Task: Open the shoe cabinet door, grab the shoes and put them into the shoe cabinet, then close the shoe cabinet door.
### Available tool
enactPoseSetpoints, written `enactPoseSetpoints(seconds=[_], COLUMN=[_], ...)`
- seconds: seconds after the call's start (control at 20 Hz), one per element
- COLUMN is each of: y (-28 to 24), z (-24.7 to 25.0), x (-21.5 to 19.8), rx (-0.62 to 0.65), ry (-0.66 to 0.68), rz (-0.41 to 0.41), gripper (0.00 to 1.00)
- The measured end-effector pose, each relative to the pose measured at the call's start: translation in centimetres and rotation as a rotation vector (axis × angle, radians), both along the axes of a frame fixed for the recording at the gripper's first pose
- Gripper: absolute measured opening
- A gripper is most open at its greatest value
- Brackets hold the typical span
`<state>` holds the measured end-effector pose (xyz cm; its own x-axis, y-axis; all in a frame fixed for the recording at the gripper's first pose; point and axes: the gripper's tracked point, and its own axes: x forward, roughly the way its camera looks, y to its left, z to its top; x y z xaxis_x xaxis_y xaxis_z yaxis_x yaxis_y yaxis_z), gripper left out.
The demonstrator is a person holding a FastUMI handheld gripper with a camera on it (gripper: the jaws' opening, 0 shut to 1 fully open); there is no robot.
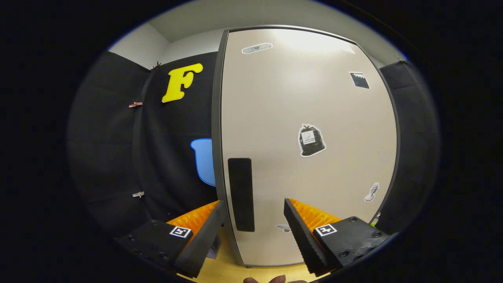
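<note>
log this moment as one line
stage: approaching door | gripper: open, empty | cabinet door: shut | dark handle: between fingers, just ahead

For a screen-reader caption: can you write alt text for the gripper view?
An open gripper faces a closed beige cabinet door, its fingers on either side of the door's dark vertical handle. Small stickers dot the door, and black cloth hangs alongside.
</note>
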<state>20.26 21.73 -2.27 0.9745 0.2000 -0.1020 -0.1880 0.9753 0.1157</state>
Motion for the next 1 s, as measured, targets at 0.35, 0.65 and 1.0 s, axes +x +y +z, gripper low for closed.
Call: enactPoseSetpoints(seconds=[0.35,0.65,1.0], y=[2.5,1.6,1.7], z=[-0.4,-0.8,0.1], x=[2.2,2.5,-0.7], rx=[-0.044,-0.004,-0.001], ry=[-0.032,0.019,0.043], rz=[-0.012,-0.061,0.033], gripper=[0.79,0.3,0.22])
